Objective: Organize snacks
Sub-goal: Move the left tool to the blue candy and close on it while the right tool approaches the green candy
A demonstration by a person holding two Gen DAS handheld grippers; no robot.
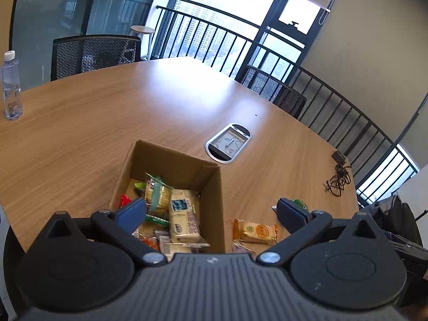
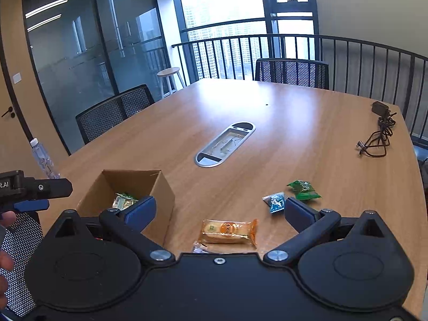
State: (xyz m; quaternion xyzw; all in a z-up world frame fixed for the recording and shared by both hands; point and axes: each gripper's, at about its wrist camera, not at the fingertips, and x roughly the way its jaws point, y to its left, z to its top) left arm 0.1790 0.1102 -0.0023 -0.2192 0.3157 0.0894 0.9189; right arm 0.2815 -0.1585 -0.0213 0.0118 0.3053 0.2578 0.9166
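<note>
Open cardboard box (image 1: 171, 165) on table (image 1: 107, 112), holding several wrapped snacks, cream biscuit pack (image 1: 184, 219) on top. Left gripper (image 1: 211, 211) and right gripper (image 2: 219, 211) both spread wide, empty; orange packet (image 2: 230, 231) lies outside.

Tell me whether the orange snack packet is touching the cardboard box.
Apart. The right wrist view shows bare table between the orange snack packet and the cardboard box.

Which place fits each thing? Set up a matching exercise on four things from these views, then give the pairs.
Things:
1. orange snack packet
2. water bottle
3. black cable
4. cream biscuit packet

Places:
A. inside the cardboard box
B. far right edge of the table
C. on the table beside the box
D. standing at the far left table edge

Pairs: 1-C, 2-D, 3-B, 4-A
</note>
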